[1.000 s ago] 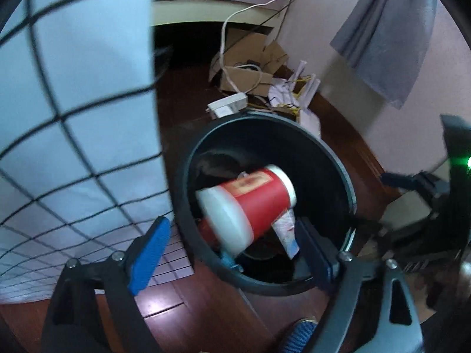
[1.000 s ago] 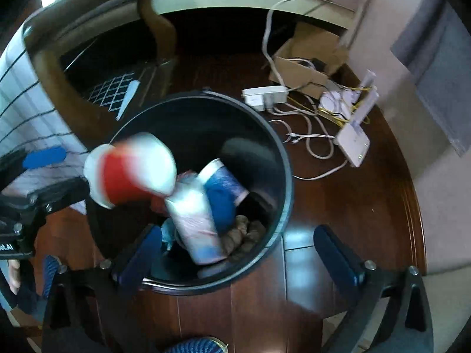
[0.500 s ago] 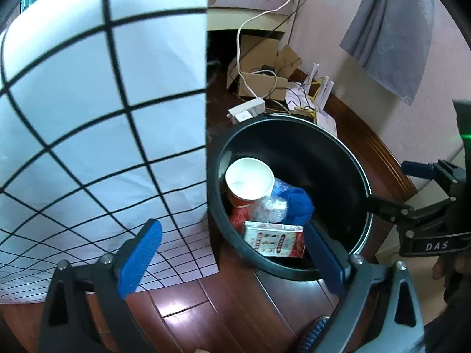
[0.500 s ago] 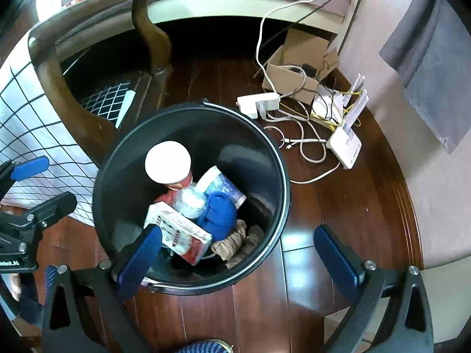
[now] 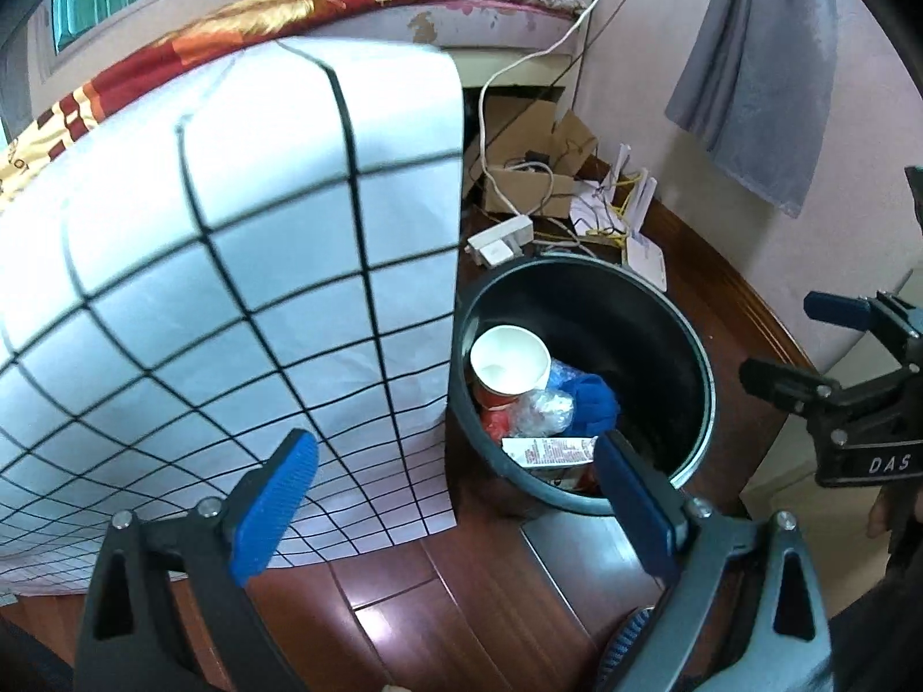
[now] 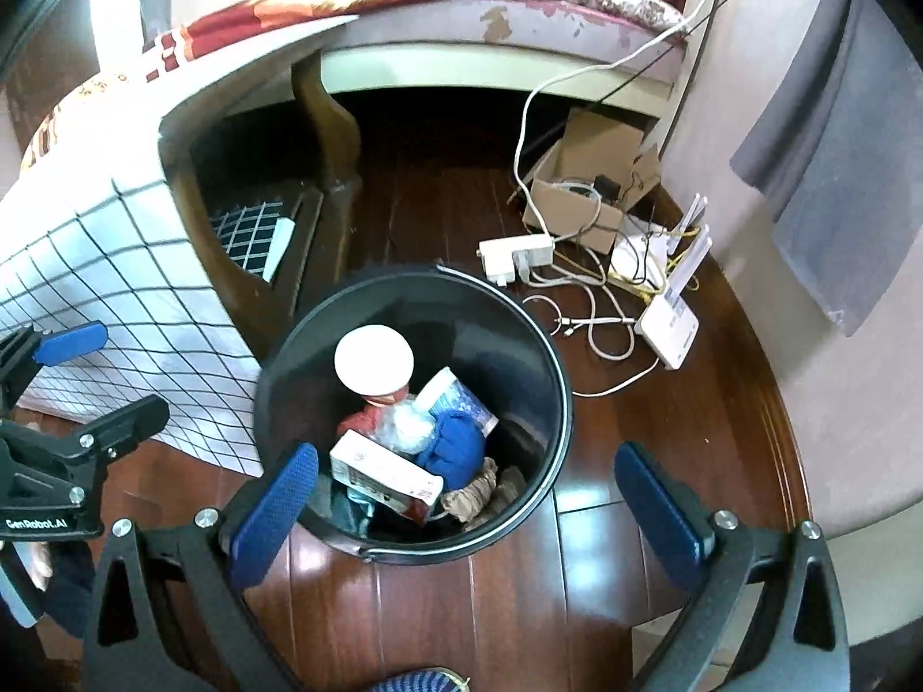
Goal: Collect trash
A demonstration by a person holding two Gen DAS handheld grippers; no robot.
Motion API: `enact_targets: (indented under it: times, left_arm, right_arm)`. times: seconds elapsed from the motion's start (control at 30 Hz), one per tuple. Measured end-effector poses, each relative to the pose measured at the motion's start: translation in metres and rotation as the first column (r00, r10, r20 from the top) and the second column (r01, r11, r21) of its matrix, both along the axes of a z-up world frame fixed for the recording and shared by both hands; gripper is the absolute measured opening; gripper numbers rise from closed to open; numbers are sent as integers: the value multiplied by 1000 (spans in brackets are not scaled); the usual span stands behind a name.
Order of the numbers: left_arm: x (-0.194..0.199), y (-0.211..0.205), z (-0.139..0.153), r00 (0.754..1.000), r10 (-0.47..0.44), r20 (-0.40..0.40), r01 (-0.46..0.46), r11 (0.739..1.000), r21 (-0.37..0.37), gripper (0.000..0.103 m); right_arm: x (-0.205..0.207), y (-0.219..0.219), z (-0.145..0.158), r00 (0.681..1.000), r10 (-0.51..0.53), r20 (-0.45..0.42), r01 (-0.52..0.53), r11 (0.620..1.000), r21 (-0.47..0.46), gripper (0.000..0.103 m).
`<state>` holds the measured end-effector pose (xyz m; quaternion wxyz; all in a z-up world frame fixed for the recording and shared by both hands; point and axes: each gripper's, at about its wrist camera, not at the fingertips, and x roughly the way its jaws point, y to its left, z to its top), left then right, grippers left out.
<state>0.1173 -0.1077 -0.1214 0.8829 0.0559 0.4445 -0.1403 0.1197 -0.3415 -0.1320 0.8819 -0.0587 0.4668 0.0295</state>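
**Hovering empty over a loaded bin**

Holding nothing, the left gripper and right gripper hang with jaws wide above the black bin. Inside lie a red paper cup and a carton. Judging by this, the next move is seeking further trash.

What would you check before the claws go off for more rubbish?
1. Left claw empty and open: ok.
2. Right claw empty and open: ok.
3. Red paper cup inside the black bin, not on the rim: ok.
4. Bin upright on the wooden floor: ok.
5. Room left in the bin: ok; the carton, blue cloth and the rest sit below the rim.
6. More rubbish nearby: cannot tell; only cables and a router lie beside the bin.
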Motion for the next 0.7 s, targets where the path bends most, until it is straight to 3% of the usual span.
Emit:
enact_targets:
  times: [0.4,0.7]
  left_arm:
    - [-39,37,72,995,27,96,-28,1000,4,102]
    - [-75,54,115,984,32,177,-33,999,2,103]
  right_arm:
    - [-55,31,66,990,-138,25,137,989,56,103]
    - [-85,51,121,983,-137,123,130,990,63,103]
